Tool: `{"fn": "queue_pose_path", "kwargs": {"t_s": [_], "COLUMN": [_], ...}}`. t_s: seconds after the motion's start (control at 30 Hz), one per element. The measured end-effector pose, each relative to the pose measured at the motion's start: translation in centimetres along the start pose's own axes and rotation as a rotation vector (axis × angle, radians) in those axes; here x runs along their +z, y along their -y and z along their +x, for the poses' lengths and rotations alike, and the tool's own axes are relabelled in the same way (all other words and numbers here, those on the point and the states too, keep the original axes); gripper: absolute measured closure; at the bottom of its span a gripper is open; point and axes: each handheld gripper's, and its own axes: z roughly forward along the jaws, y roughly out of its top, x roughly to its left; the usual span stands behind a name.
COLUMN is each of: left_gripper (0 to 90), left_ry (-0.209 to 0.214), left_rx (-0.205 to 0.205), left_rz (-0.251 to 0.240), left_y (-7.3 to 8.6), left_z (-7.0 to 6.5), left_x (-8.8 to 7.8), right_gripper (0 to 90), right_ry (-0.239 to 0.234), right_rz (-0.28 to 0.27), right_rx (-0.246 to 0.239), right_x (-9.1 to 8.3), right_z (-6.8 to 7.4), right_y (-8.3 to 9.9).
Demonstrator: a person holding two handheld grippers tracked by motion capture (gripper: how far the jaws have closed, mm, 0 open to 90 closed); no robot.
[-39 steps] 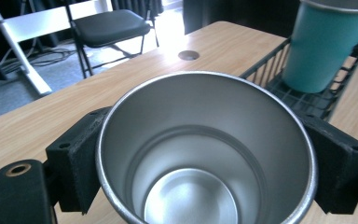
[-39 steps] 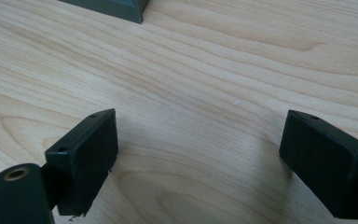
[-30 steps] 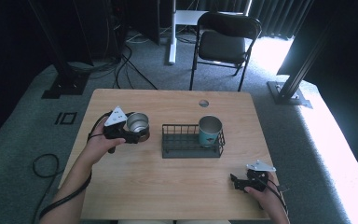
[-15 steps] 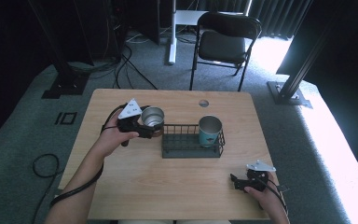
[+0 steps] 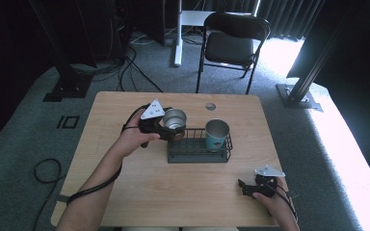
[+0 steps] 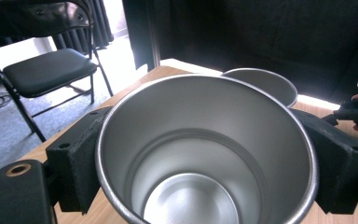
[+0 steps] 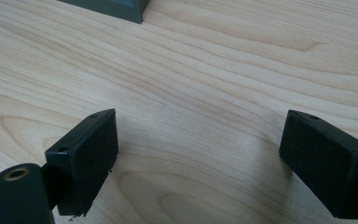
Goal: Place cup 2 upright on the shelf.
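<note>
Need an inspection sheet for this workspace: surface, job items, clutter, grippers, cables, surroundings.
Surface: wooden table, round hole near the far edge.
Job's things: steel cup upright and empty in the left gripper's jaws, at the left end of the wire rack; teal-labelled cup stands in the rack's right end.
Clutter: nothing seen.
Grippers: left gripper shut on the steel cup; right gripper open, low over bare wood at the near right.
Cables: black cable trails along the left forearm; loose cables on the floor.
Surroundings: folding chair beyond the table, carpet, dark curtains.
</note>
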Motion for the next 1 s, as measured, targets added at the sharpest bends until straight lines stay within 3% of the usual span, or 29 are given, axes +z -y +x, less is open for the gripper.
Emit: {"fn": "queue_pose_path", "kwargs": {"t_s": [0.37, 0.63, 1.0], "left_gripper": [14.0, 13.9, 13.9], "left_ry": [0.034, 0.065, 0.069], "left_rx": [-0.005, -0.022, -0.016], "left_rz": [0.002, 0.031, 0.071], "left_y": [-0.1, 1.2, 2.7], "left_z": [-0.7, -1.2, -1.4], "left_x": [2.6, 4.5, 5.9], "right_gripper": [11.1, 11.1, 11.1], "right_ry": [-0.002, -0.002, -0.003], "right_rz": [0.000, -0.001, -0.001], "right_rx": [0.001, 0.001, 0.002], "right_x": [0.0, 0.0, 0.0], "right_z": [0.0, 0.0, 0.0], "right_y": [0.0, 0.0, 0.0]}}
